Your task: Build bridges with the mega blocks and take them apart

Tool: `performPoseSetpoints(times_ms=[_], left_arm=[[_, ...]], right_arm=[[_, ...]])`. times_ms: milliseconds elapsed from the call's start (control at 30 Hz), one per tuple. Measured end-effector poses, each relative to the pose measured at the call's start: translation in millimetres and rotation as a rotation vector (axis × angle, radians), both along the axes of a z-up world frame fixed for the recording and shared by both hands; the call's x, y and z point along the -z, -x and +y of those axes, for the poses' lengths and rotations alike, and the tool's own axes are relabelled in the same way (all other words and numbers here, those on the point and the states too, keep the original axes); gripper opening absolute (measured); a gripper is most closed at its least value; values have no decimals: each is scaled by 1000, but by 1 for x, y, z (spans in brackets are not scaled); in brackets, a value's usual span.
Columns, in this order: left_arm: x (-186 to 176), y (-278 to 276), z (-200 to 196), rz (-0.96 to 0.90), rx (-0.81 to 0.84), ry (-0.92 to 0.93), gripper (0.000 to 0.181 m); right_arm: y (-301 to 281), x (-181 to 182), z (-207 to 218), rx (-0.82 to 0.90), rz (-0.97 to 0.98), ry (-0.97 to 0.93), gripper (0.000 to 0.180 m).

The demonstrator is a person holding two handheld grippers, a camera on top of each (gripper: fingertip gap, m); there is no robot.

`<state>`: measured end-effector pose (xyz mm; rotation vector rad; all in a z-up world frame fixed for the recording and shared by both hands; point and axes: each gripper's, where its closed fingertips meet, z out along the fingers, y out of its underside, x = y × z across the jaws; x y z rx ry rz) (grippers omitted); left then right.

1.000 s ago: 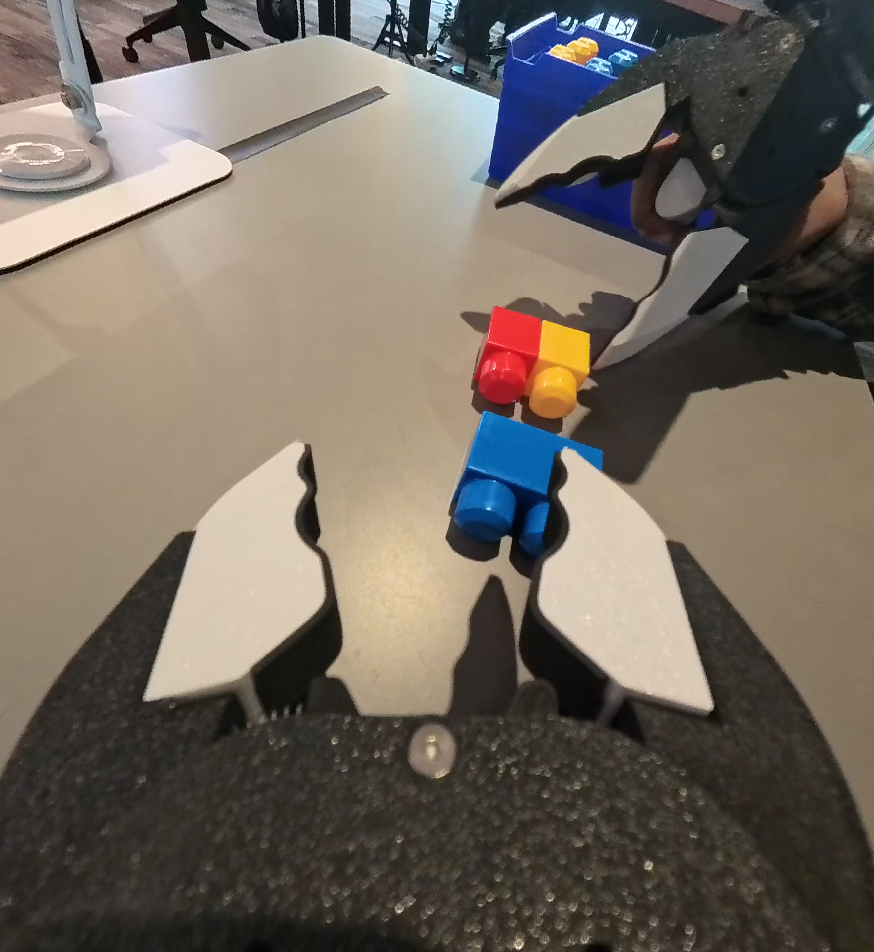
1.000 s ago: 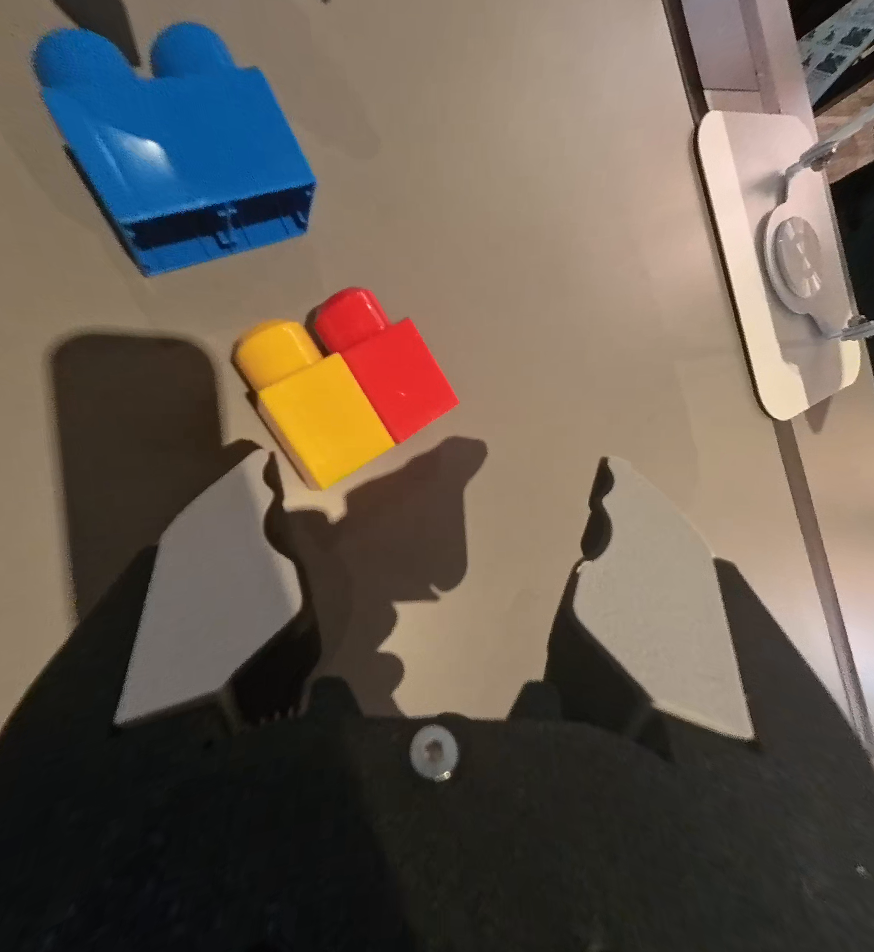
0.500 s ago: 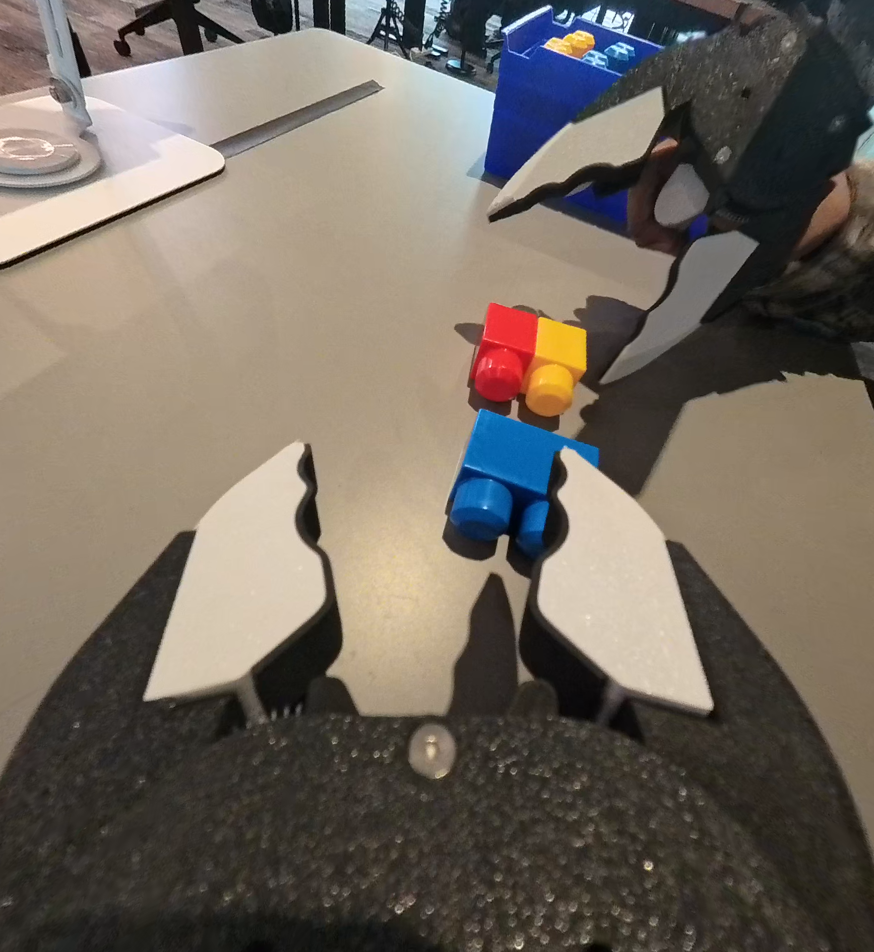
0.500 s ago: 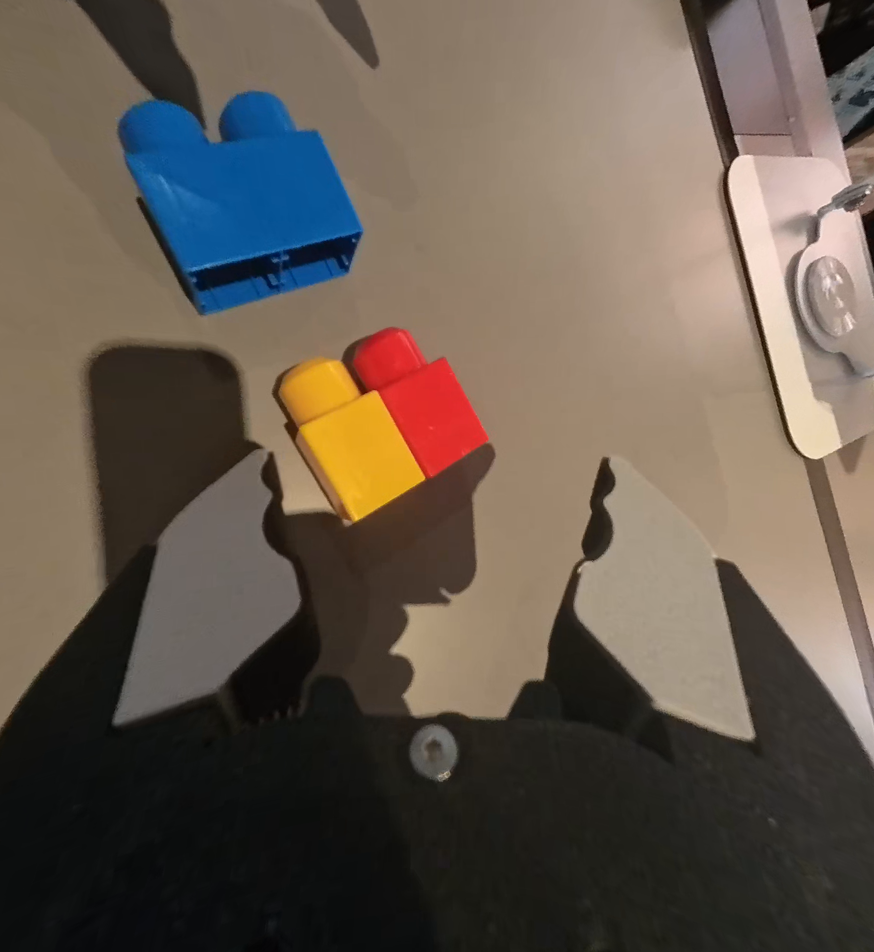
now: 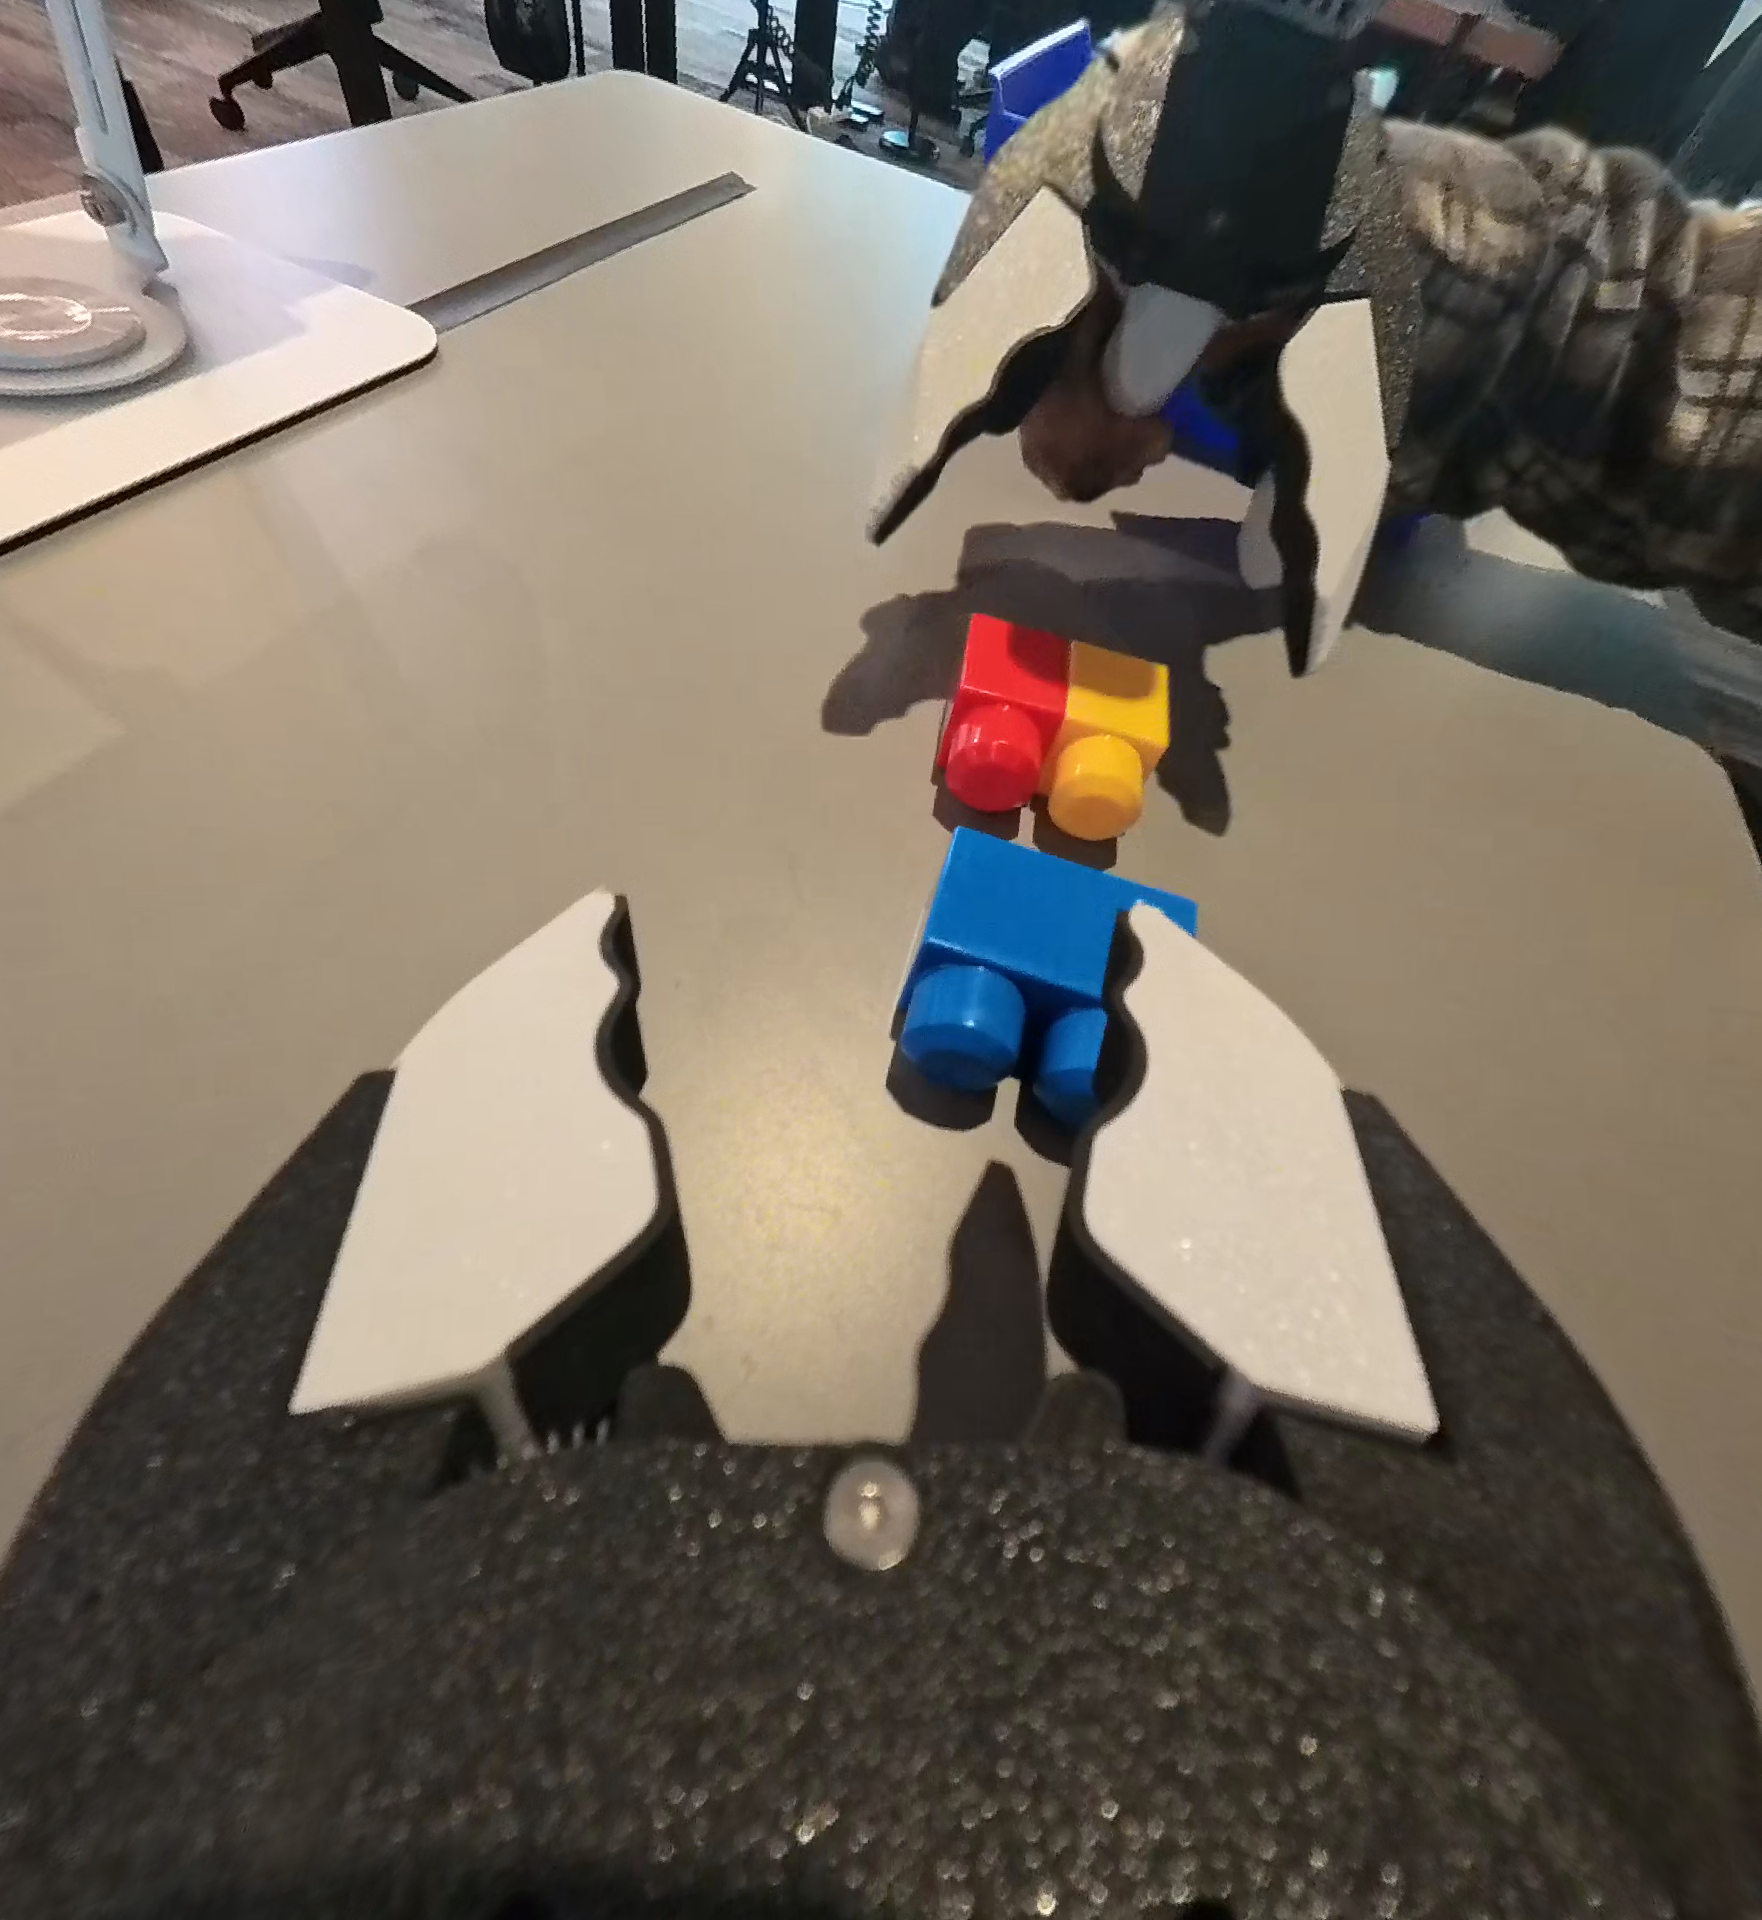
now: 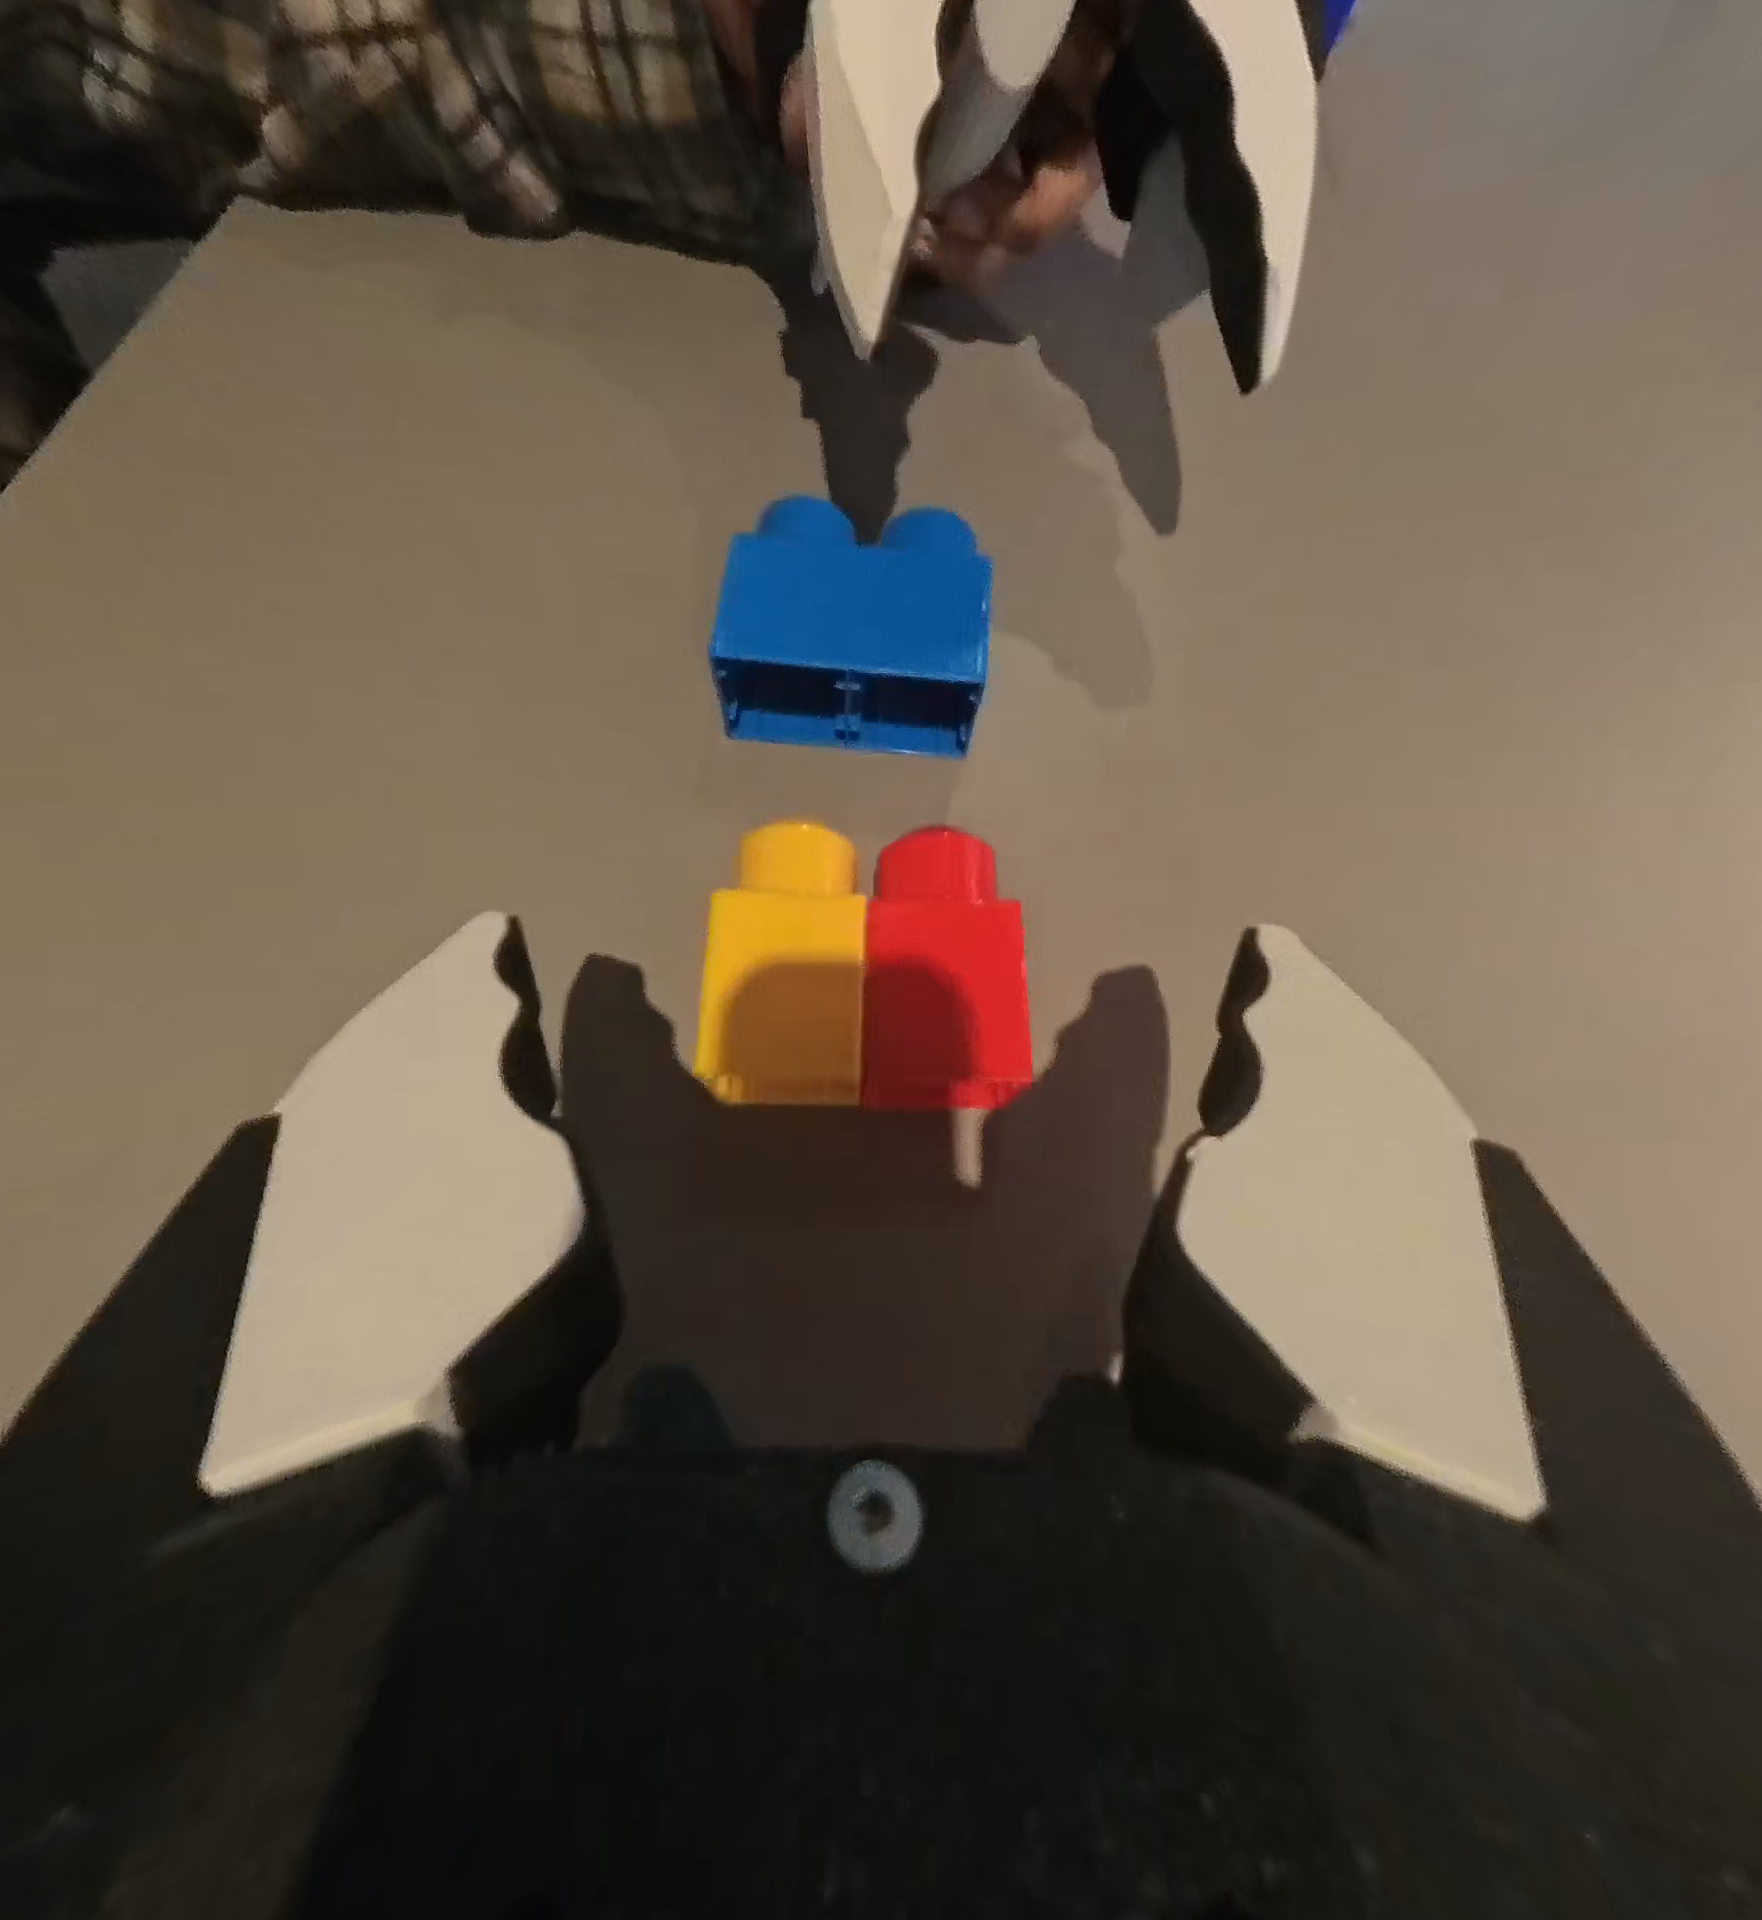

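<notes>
Blocks between the two spread tools: blue block (image 5: 1022, 966) seemingly touching left tool (image 5: 872, 945), red-yellow pair (image 6: 861, 997) ahead of right tool (image 6: 882, 971).

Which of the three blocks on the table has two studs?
The blue block. It is double-width with two studs, while the yellow block and red block each have one.

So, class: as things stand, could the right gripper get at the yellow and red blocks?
Probably yes. The right gripper is open, the yellow block and red block lie just ahead between its fingers, and nothing stands between.
</notes>
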<state>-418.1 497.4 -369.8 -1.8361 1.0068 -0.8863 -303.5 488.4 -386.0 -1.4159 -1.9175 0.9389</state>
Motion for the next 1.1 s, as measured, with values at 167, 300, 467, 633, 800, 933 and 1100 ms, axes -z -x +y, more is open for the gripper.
performPoseSetpoints(times_ms=[167,300,467,633,800,933,1100], left_arm=[[1,0,0,-4,2,4,85],[4,-2,-1,10,11,10,85],[4,-2,-1,8,10,12,85],[4,-2,0,6,10,16,85],[5,-2,-1,11,12,14,85],[5,-3,-1,12,12,15,85],[5,-3,-1,15,15,15,85]], right_arm=[[-2,23,4,16,-69,-31,118],[0,33,3,25,-92,-33,118],[6,41,0,20,-125,-55,115],[8,48,-1,28,-165,-79,111],[8,48,1,50,-172,-36,88],[8,48,2,71,-174,-32,87],[8,48,2,87,-172,-33,86]])
